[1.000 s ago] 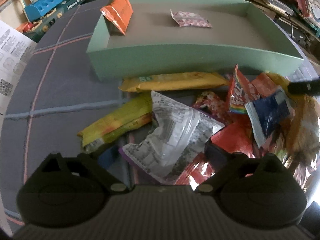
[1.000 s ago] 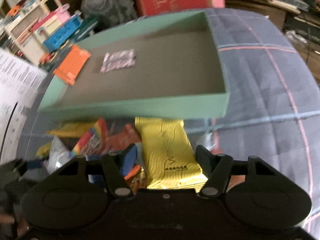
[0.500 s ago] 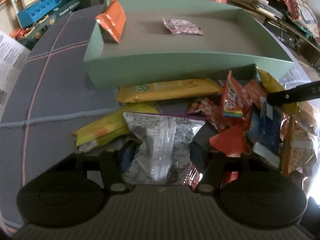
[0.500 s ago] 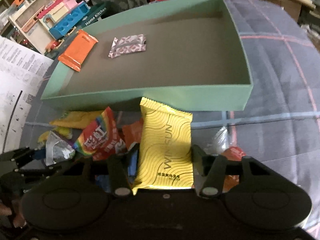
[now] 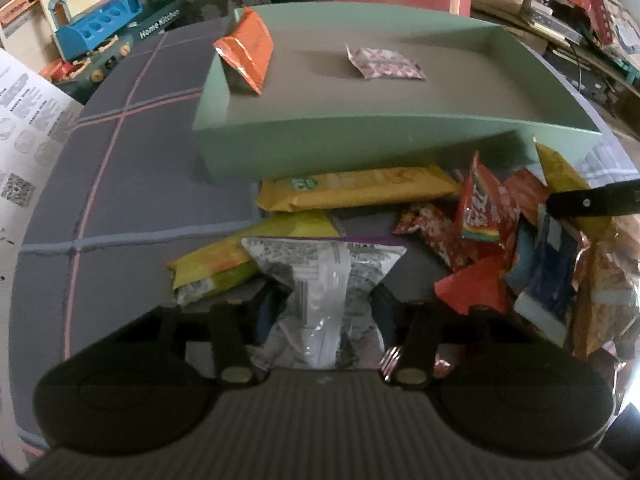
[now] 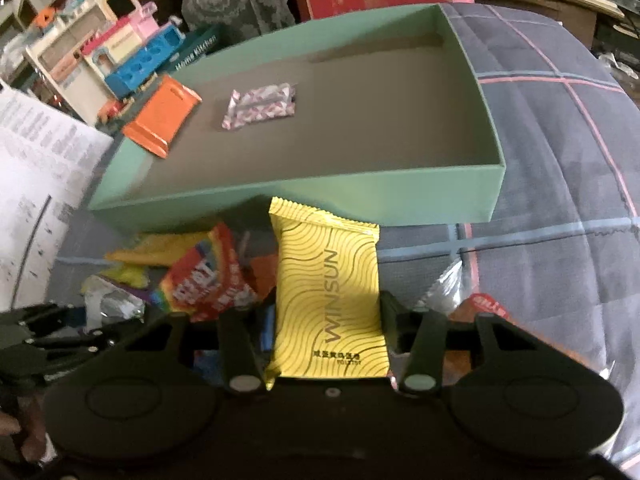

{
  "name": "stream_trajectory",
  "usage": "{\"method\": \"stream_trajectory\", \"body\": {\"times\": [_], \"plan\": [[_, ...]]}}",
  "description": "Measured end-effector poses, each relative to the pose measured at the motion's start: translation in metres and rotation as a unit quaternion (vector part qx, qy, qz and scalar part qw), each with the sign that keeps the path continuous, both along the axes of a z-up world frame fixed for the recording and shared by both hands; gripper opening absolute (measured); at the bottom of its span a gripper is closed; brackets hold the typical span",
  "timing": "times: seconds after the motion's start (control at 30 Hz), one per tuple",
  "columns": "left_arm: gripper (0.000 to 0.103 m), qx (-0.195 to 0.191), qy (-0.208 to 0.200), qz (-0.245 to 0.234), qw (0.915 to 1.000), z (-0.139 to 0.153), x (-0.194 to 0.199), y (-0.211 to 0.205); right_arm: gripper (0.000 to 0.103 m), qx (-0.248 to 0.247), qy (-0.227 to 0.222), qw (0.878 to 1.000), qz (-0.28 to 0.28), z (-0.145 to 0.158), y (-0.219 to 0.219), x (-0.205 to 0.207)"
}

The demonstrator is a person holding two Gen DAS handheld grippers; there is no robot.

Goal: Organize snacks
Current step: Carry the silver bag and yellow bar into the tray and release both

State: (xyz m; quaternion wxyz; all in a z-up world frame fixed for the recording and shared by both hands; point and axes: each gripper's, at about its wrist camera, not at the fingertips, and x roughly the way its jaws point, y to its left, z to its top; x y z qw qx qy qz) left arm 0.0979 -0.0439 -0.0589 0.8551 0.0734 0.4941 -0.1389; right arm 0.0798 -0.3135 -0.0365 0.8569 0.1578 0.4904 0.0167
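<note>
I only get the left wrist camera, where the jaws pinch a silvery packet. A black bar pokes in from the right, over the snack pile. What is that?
Observer: That is the right gripper. Its jaws are shut on a yellow packet.
Operator: Any writing on that packet?
Observer: Yes, WINSUN runs lengthwise down its face in the right wrist view.
Operator: Is it inside the green tray?
Observer: No. It is on the near side of the green tray, with its top edge just in front of the near wall.
</note>
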Motion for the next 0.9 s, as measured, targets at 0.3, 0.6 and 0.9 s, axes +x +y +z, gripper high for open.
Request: {"method": "stream_trajectory", "body": {"times": [0.3, 0.6, 0.9], "plan": [[0.048, -0.028, -0.018, 0.0, 0.9994, 0.027, -0.021, 0.012, 0.048, 0.01, -0.023, 1.0, -0.015, 0.024, -0.004, -0.017], [0.048, -0.077, -0.036, 0.009, 0.9964, 0.066, -0.016, 0.016, 0.048, 0.01, -0.071, 0.997, -0.021, 0.065, -0.004, -0.023], [0.048, -0.065, -0.07, 0.004, 0.9954, 0.094, 0.038, 0.005, 0.048, -0.015, -0.094, 0.994, -0.054, 0.085, -0.024, 0.015]]}}
